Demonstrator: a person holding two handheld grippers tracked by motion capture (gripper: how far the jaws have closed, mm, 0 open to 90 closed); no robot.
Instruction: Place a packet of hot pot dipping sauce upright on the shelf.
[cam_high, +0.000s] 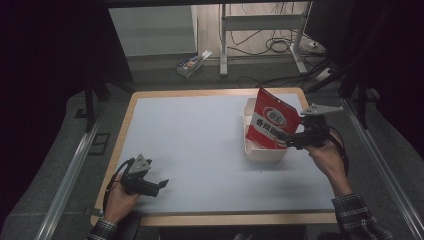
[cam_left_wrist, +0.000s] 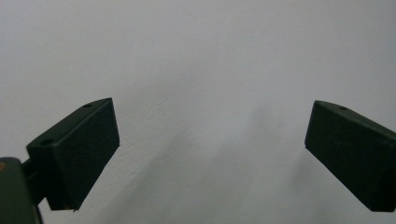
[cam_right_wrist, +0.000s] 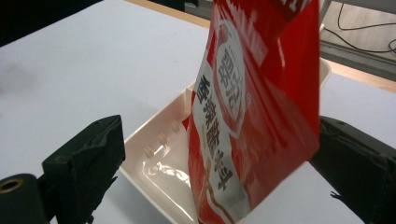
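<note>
High view: a red snack pouch (cam_high: 271, 121) stands tilted in a white tray (cam_high: 257, 151) at the right of the pale worktop (cam_high: 200, 145). Right hand-held gripper (cam_high: 290, 141) sits at the pouch's lower edge; its own view shows the jaws spread, pouch between them, contact unclear. Left hand-held gripper (cam_high: 161, 185) rests near the front-left edge, jaws wide apart, empty.

High view: overhead, facing forward and down across the whole bench (cam_high: 200, 150). Left gripper view: close to bare bench surface. Right gripper view: near the red pouch (cam_right_wrist: 254, 116) and white tray (cam_right_wrist: 154, 154) (both also seen from above).
</note>
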